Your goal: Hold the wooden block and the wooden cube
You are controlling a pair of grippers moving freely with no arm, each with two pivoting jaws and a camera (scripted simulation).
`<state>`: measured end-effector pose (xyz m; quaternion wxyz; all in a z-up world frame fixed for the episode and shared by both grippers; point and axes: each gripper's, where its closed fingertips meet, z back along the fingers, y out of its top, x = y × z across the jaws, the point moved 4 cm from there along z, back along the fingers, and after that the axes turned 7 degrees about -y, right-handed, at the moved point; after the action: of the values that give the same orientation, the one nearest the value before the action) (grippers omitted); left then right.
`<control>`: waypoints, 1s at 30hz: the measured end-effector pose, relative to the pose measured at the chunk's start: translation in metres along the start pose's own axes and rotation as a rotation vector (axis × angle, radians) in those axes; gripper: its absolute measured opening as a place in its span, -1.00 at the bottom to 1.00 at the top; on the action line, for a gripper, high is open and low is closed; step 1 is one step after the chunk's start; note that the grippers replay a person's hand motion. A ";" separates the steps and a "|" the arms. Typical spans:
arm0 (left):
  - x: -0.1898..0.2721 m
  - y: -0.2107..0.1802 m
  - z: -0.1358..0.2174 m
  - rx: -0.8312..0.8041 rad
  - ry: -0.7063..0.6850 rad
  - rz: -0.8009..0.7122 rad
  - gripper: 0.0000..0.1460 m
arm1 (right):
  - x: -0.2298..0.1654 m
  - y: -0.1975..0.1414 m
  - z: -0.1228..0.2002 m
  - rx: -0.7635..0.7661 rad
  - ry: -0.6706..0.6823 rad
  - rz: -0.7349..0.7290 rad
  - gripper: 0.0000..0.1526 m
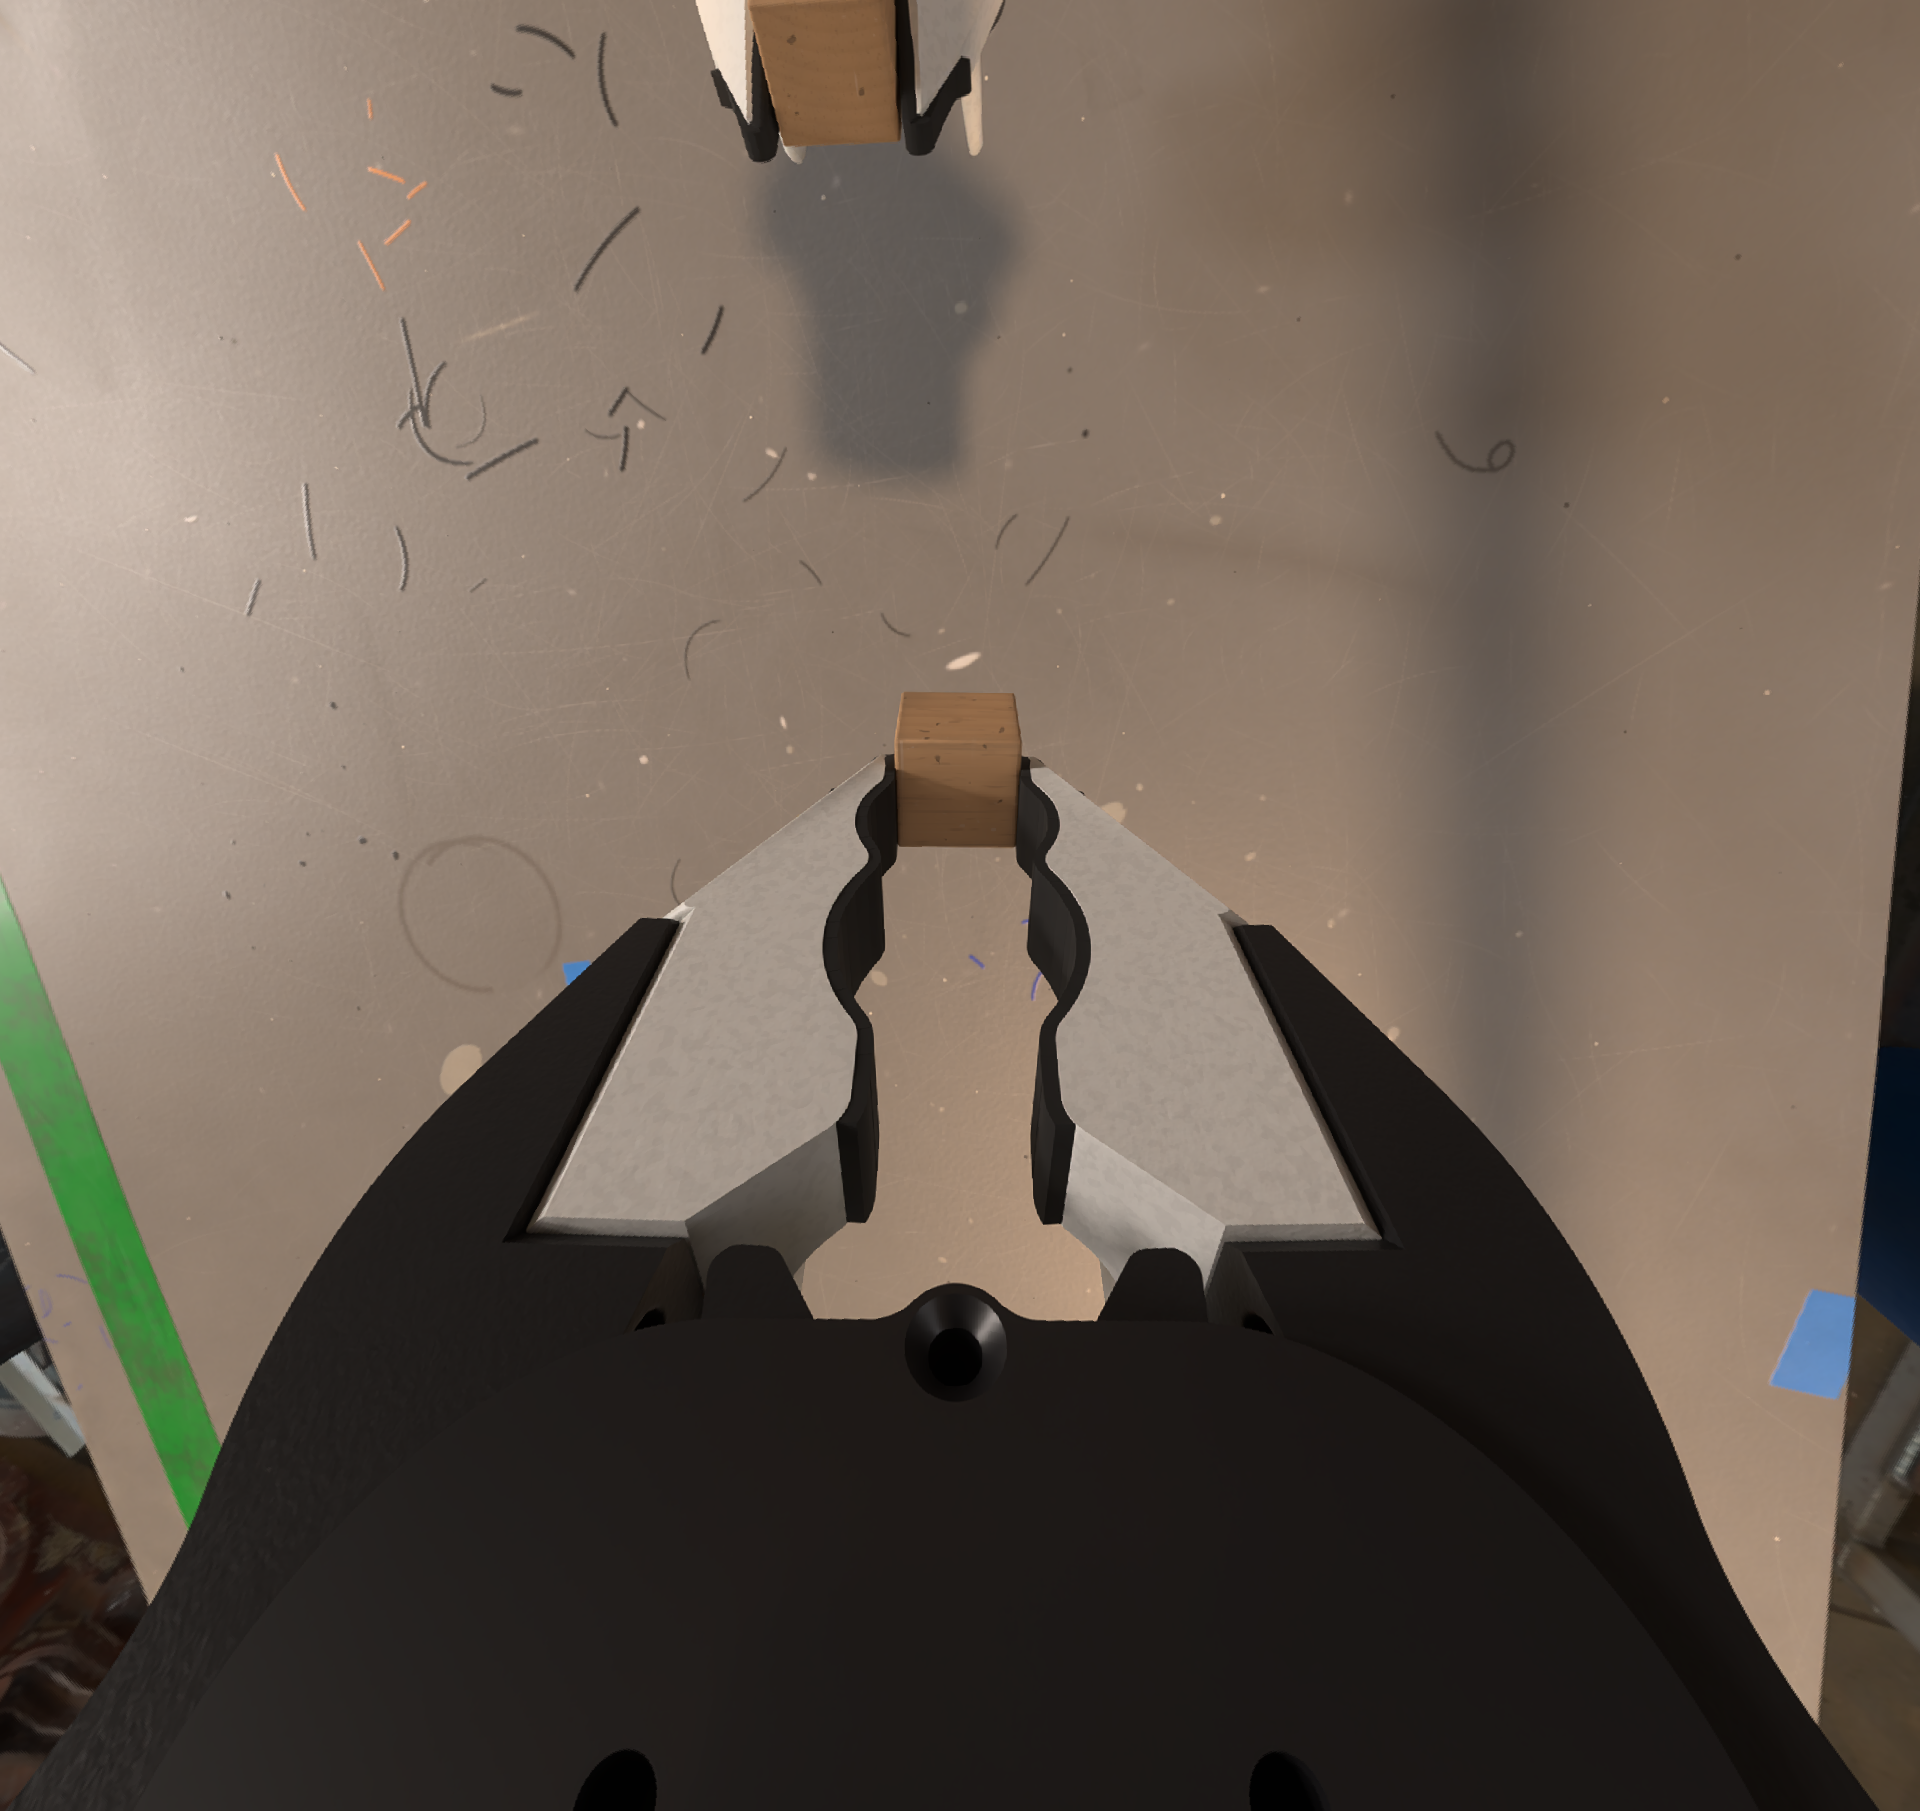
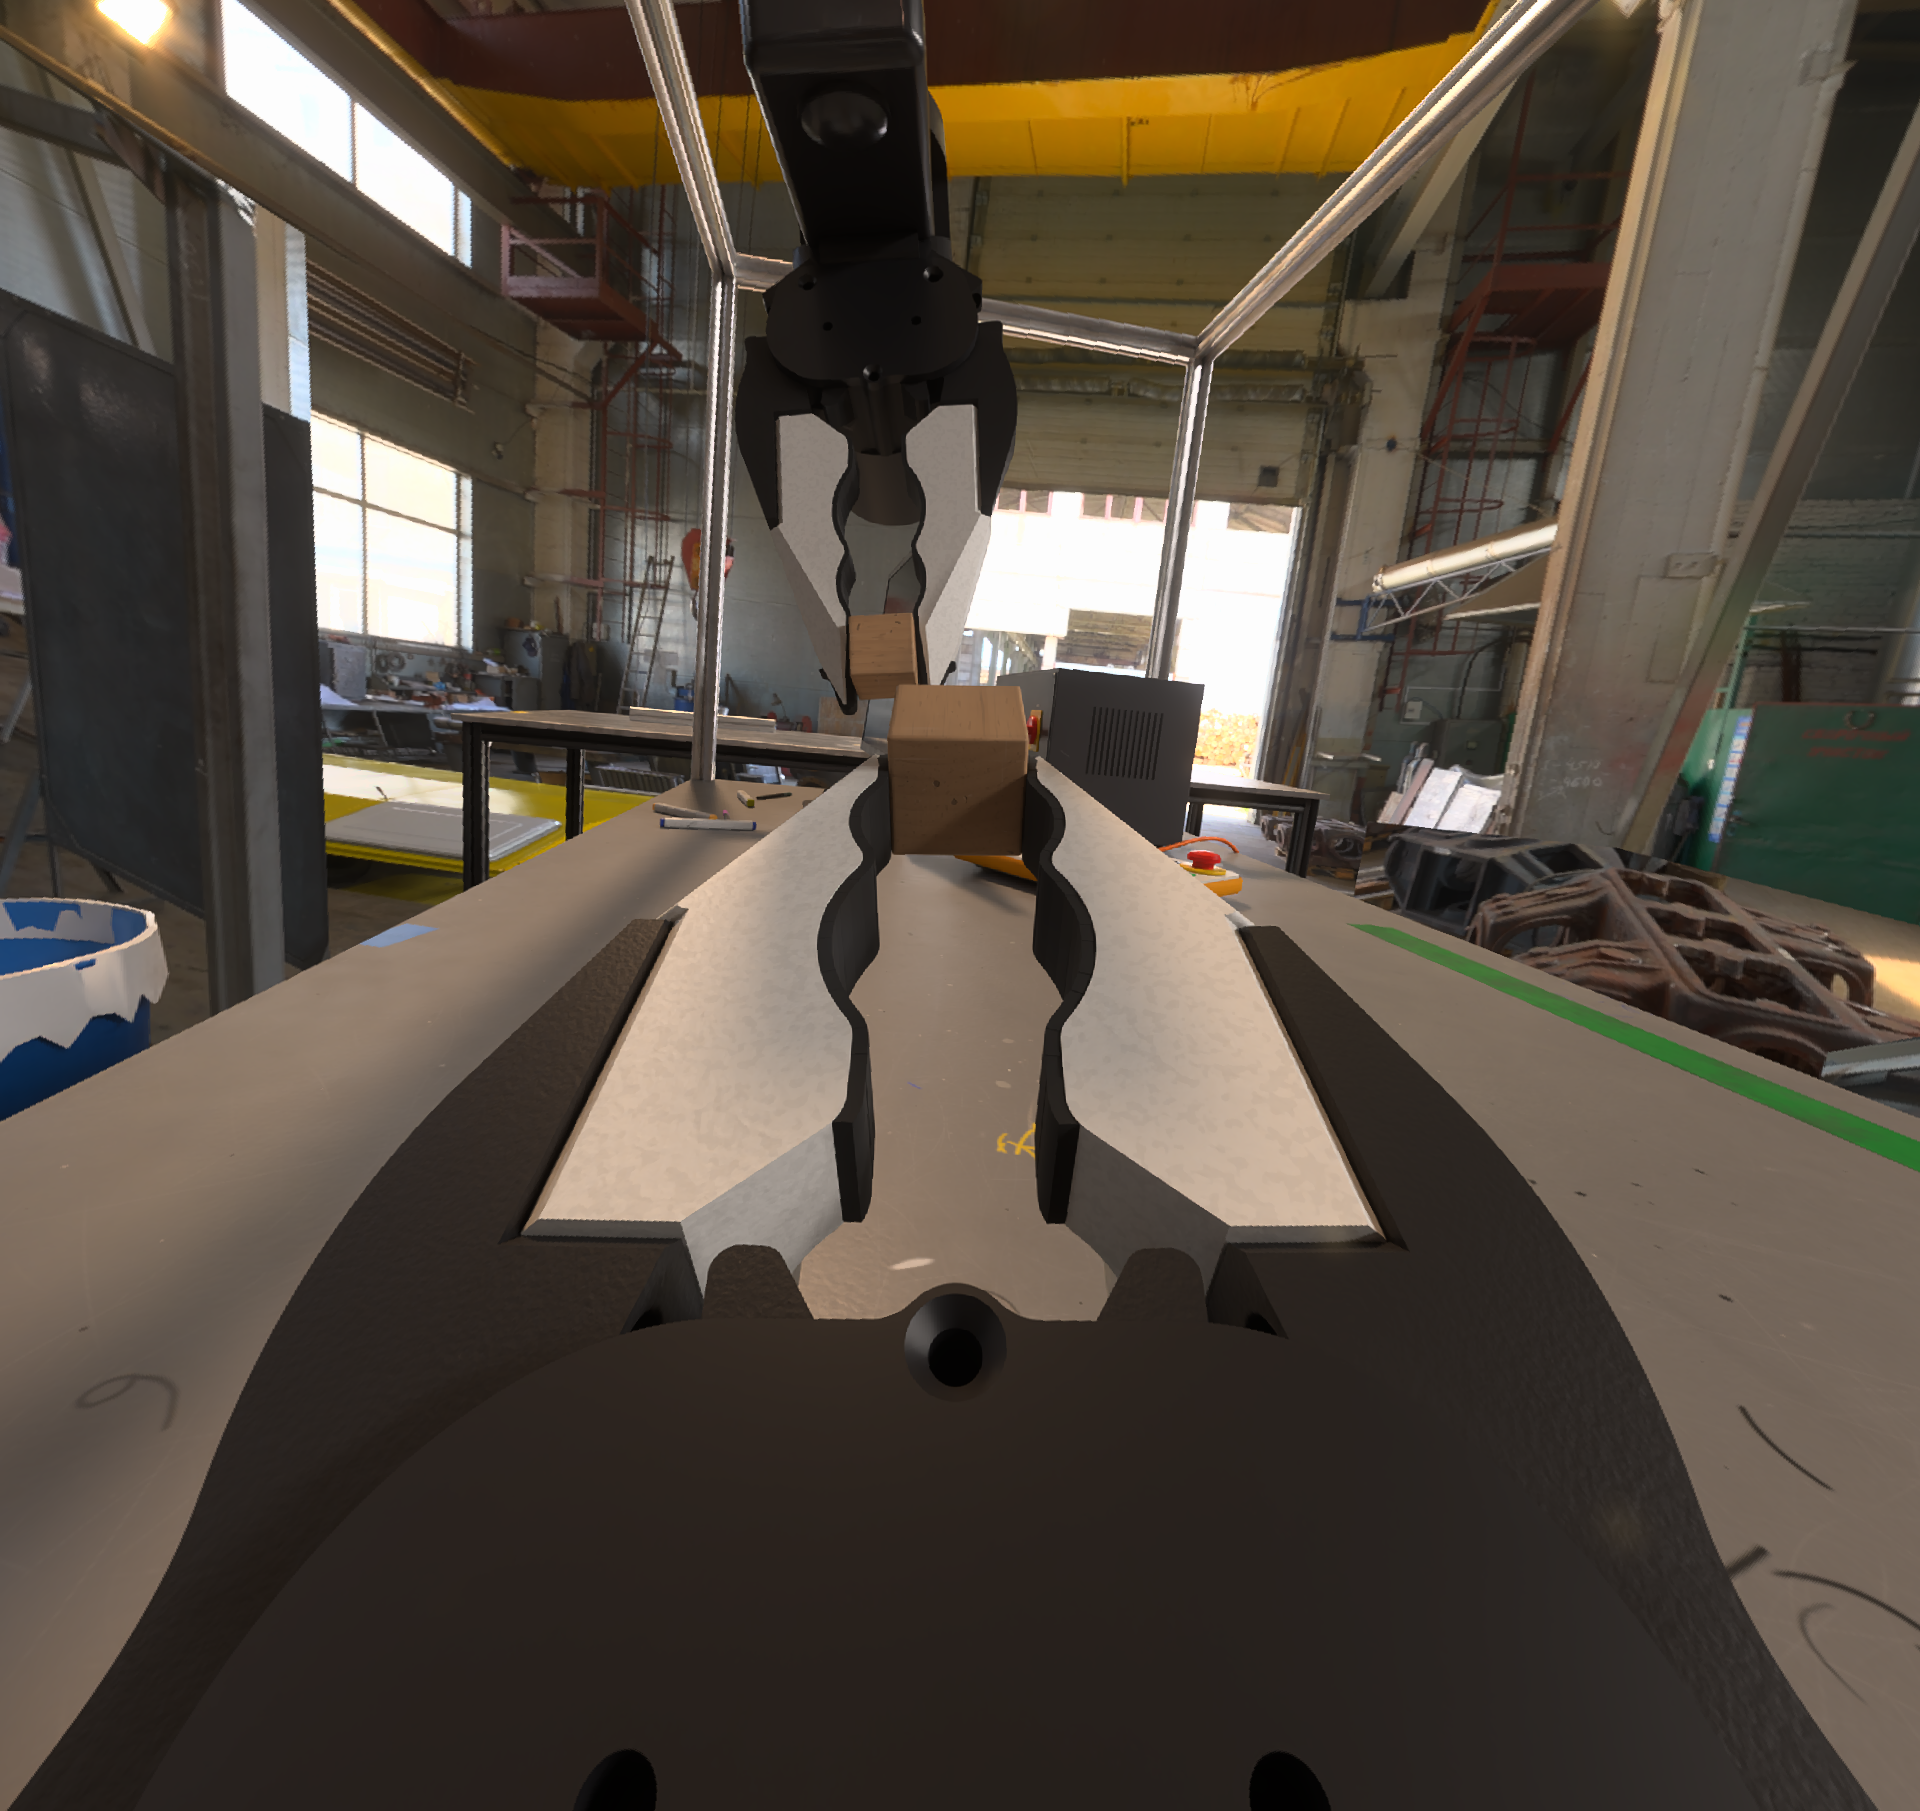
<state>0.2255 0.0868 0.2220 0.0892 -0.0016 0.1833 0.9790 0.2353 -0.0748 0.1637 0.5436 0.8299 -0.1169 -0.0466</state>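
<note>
We are holding the wooden cube (image 1: 956, 769) in the left gripper (image 1: 956, 795), fingers (image 1: 769, 930) narrowed onto it, black wavy pads pinching its two sides at the very tips. It is small, pale wood, square-faced, lightly speckled, and we are keeping it above the surface (image 1: 1351, 411), a matte grey-tan sheet with pen scribbles and pale flecks. We are holding the wooden block (image 2: 961, 774) in the right gripper (image 2: 961, 795), also clamped at the tips; it is larger and longer, with the same light grain and rounded edges. From the left wrist view the block (image 1: 826, 21) is showing up top inside the right gripper (image 1: 831, 130), its shadow falling on the surface below. From the right wrist view the left gripper (image 2: 883, 681) is hanging point-down ahead, the cube (image 2: 883, 655) just above and behind the block; we cannot tell if they are touching. Fingers are grey-white, in textured black housings. A blue bucket (image 2: 73, 992) with a white torn-edged liner is sitting at left, contents hidden. A green stripe (image 2: 1642, 1034) is running along the surface edge.
</note>
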 end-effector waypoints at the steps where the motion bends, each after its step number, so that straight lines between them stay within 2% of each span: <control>1: 0.000 0.000 -0.001 0.001 -0.004 0.004 -0.71 | 0.000 0.000 0.000 -0.003 0.001 0.002 -0.69; 7: -0.003 0.002 -0.004 -0.014 -0.003 0.027 -0.71 | -0.001 -0.004 -0.002 -0.036 0.000 0.021 -0.69; 16: -0.007 -0.001 -0.012 -0.127 0.015 0.067 -0.71 | 0.000 -0.007 -0.003 -0.074 -0.031 0.073 -0.69; 24: -0.009 -0.010 -0.022 -0.214 -0.048 0.099 -0.71 | -0.003 -0.015 -0.008 -0.138 -0.035 0.150 -0.69; 30: -0.009 -0.015 -0.028 -0.183 -0.128 0.136 -0.71 | -0.005 -0.014 -0.010 -0.129 -0.027 0.162 -0.69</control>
<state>0.2363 0.0892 0.1909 0.0335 0.0654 0.0868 0.9935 0.2341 -0.0588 0.1543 0.5962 0.7803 -0.1875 -0.0211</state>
